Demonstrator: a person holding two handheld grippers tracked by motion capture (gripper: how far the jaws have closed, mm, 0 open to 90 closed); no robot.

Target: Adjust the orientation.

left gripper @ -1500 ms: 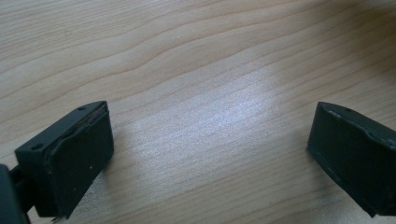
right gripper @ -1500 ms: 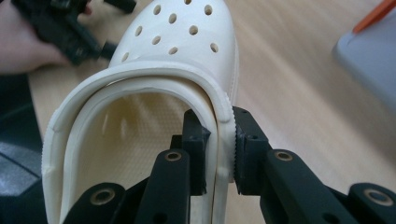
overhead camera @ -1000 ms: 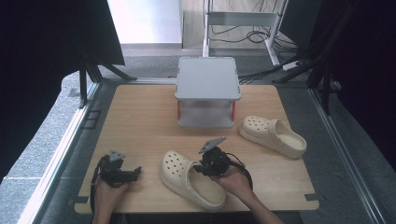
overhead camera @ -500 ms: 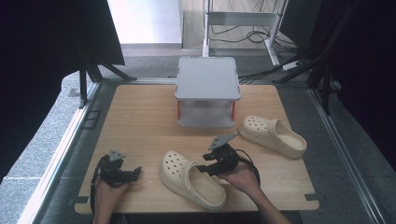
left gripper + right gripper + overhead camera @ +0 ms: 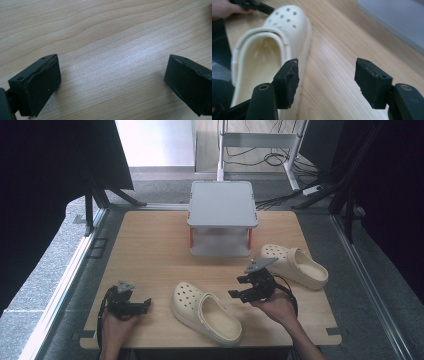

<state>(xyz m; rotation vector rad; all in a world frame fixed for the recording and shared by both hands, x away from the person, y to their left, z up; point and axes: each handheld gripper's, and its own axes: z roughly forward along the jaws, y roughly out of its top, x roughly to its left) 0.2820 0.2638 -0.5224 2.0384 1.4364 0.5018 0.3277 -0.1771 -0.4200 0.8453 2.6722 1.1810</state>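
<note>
A cream clog (image 5: 205, 312) lies near the table's front edge, toe pointing to the back left. A second cream clog (image 5: 295, 265) lies at the right, beside the stand. My right gripper (image 5: 237, 287) hovers between the two clogs, just right of the near one. Its jaws have just been opening and stand open, with bare wood between them in the right gripper view (image 5: 327, 75); the near clog (image 5: 269, 50) lies just left of the left jaw. My left gripper (image 5: 145, 304) rests at the front left, open wide over bare wood (image 5: 112, 77).
A grey two-level stand (image 5: 222, 205) with red posts sits at the back middle of the wooden table (image 5: 150, 250); it shows as a grey slab (image 5: 397, 17) in the right gripper view. Dark curtains and metal frames surround the table.
My right gripper has drawn off to the right and slightly up from the near clog's heel, and its jaws have opened. The clog stays put. The left gripper has not moved.
</note>
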